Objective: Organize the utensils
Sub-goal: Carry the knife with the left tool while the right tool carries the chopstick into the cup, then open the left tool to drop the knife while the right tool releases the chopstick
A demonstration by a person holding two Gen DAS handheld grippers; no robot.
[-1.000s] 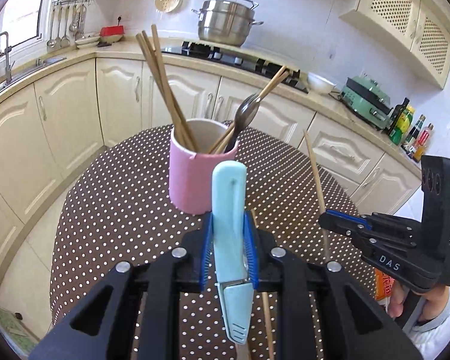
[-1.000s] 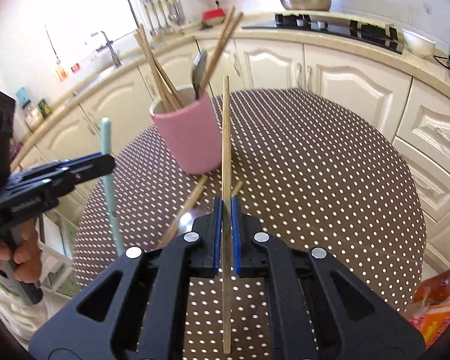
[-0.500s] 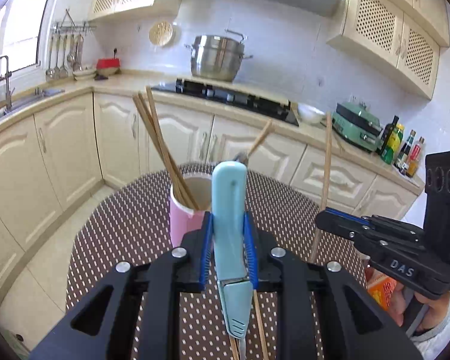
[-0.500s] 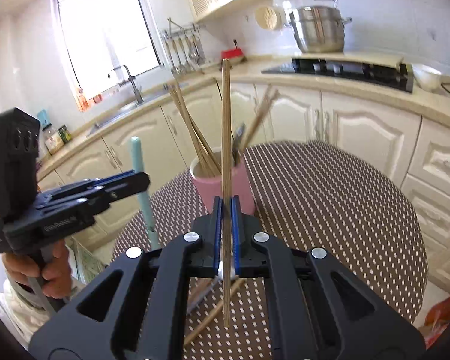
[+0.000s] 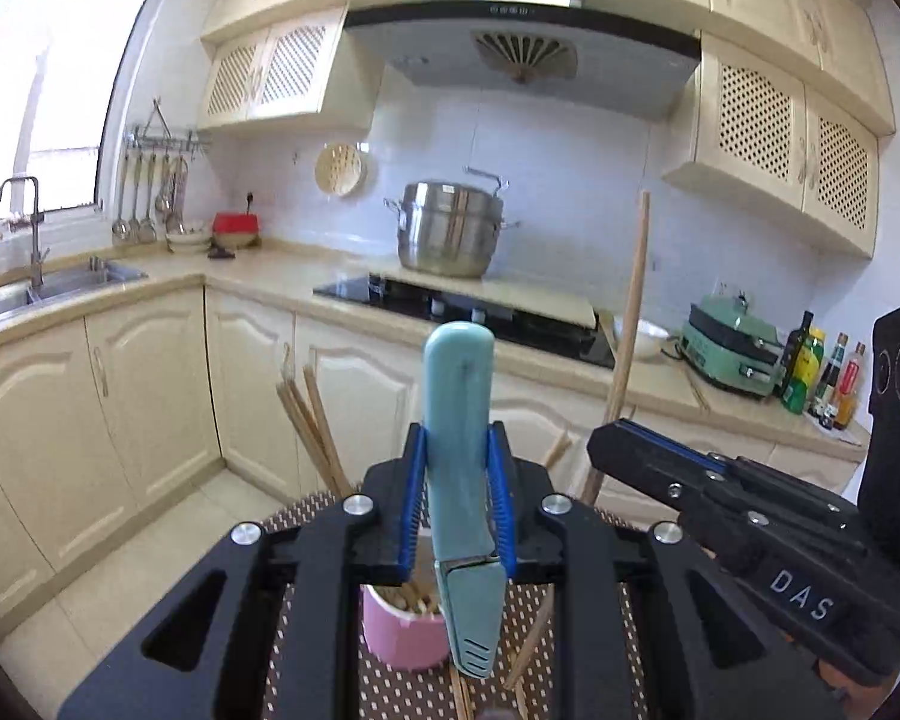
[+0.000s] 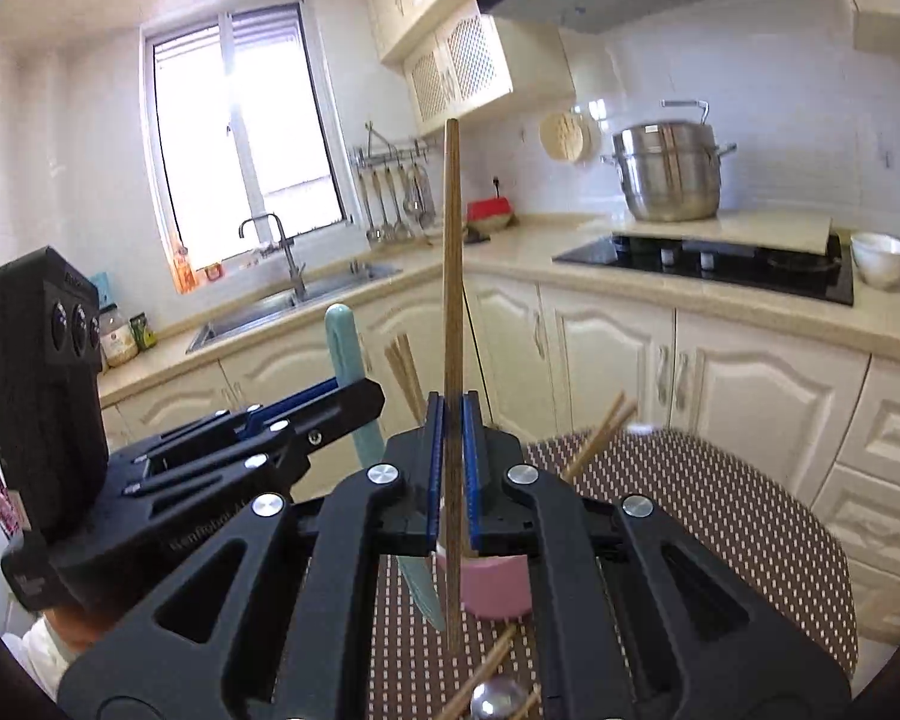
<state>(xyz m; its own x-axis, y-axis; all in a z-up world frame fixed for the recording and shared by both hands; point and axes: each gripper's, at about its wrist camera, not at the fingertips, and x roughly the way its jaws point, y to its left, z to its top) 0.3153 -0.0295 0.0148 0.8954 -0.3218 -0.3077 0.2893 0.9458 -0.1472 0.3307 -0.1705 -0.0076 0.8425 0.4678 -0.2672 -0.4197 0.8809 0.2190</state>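
Observation:
My left gripper (image 5: pixel 457 468) is shut on a pale blue knife-like utensil (image 5: pixel 457 396), which stands upright between the pads. My right gripper (image 6: pixel 452 432) is shut on a single wooden chopstick (image 6: pixel 452 240), also upright. Both hang above a pink cup (image 5: pixel 402 630) (image 6: pixel 498 588) with several chopsticks (image 5: pixel 315 426) (image 6: pixel 405 372) standing in it. The cup is half hidden behind the fingers in both views. The right gripper (image 5: pixel 606 450) and its chopstick (image 5: pixel 633 300) show at the right of the left wrist view. The left gripper (image 6: pixel 366 399) with the blue utensil (image 6: pixel 345 348) shows at the left of the right wrist view.
The cup stands on a round table with a brown dotted cloth (image 6: pixel 720 510). Loose chopsticks (image 6: pixel 486 666) and a metal spoon (image 6: pixel 498 699) lie in front of the cup. Behind are cabinets, a hob (image 6: pixel 702 258), a steel pot (image 5: pixel 450 234) and a sink (image 5: pixel 42 288).
Both grippers have risen and tipped upward, so the cup and table have dropped low in both views. Each still holds the same item.

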